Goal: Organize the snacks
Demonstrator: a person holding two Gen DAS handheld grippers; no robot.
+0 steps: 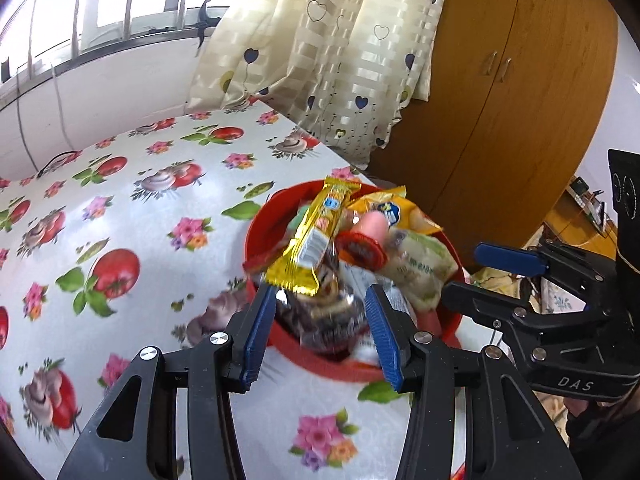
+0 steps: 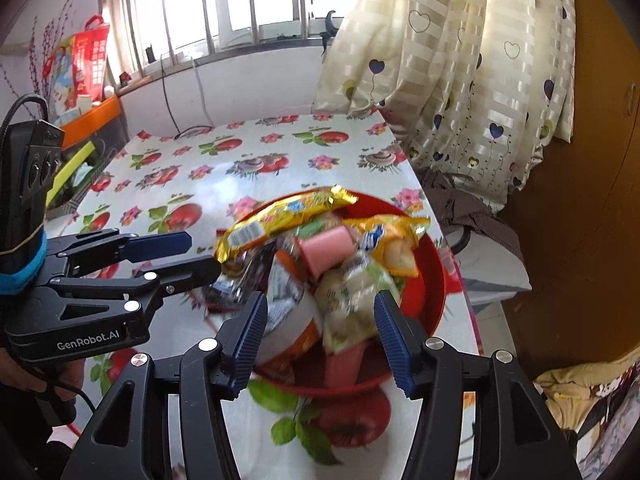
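Observation:
A red bowl (image 1: 264, 224) (image 2: 430, 268) piled with wrapped snacks stands near the table's right edge. A gold wafer bar (image 1: 316, 232) (image 2: 280, 220) lies on top, with a yellow packet (image 1: 394, 210) (image 2: 394, 236), a pink roll (image 2: 330, 246) and a pale green packet (image 1: 424, 264) (image 2: 352, 292) around it. My left gripper (image 1: 320, 296) is open just before the bowl's near rim, over a dark clear packet (image 1: 328, 320). My right gripper (image 2: 320, 300) is open over the bowl's near side. Each gripper also shows from the side in the other view: the right one (image 1: 464, 276), the left one (image 2: 200, 254).
The table (image 1: 140, 220) (image 2: 240, 160) has a white oilcloth printed with tomatoes and flowers. A heart-print curtain (image 1: 328, 52) (image 2: 460, 60) hangs behind the bowl. A brown wardrobe (image 1: 512, 100) stands to the right. A window wall runs along the far side.

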